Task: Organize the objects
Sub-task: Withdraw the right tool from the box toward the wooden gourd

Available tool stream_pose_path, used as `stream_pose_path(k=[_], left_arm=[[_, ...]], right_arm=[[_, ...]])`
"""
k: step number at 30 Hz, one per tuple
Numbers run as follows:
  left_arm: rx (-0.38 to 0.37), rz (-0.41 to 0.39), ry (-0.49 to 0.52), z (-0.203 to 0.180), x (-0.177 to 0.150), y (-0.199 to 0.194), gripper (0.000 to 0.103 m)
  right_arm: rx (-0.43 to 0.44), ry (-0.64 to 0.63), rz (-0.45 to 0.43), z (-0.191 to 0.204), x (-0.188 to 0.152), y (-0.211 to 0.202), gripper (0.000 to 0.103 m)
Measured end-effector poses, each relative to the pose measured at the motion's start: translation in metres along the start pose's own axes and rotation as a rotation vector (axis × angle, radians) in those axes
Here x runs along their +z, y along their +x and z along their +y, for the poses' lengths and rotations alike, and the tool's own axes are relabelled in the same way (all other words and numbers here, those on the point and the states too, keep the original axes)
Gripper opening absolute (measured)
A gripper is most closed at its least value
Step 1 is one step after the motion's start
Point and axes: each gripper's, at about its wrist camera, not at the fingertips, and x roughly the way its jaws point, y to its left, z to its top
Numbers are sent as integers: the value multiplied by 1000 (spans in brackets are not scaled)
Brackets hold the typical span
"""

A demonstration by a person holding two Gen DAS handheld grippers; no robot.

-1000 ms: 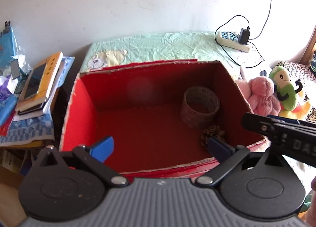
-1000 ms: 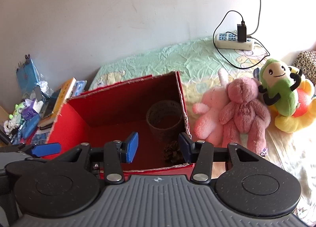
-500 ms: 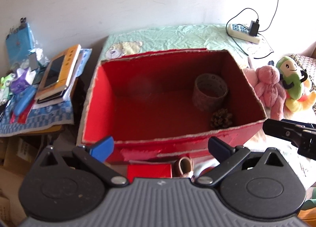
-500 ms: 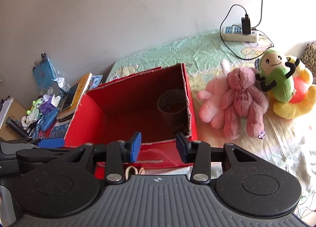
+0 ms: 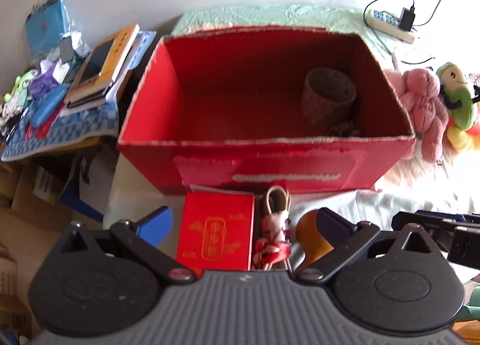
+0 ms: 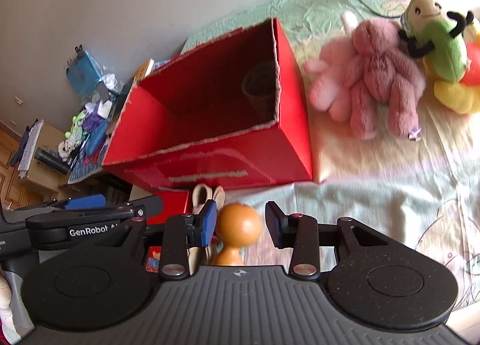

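Right tool [image 6: 240,223] closing around gourd [image 6: 238,225], seemingly untouched.

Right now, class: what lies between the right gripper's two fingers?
In the right wrist view, an orange wooden gourd sits between the closing fingers of the right gripper; a gap remains on its right side.

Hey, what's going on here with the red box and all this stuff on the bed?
A person is tidying with a handheld gripper in each hand. The right gripper has its jaws closing around an orange wooden gourd, not yet pressing it. The left gripper hangs open over a small red packet and a knotted charm. The red box already holds a woven cup and a pinecone.
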Motion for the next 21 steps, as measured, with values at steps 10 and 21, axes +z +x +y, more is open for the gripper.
stream_pose_path(k=[10, 21], left_arm=[[0, 84, 7, -13, -22, 20, 101], [-93, 93, 34, -22, -37, 23, 101]], right_arm=[[56, 50, 85, -20, -16, 12, 36], [78, 79, 138, -26, -17, 18, 33]])
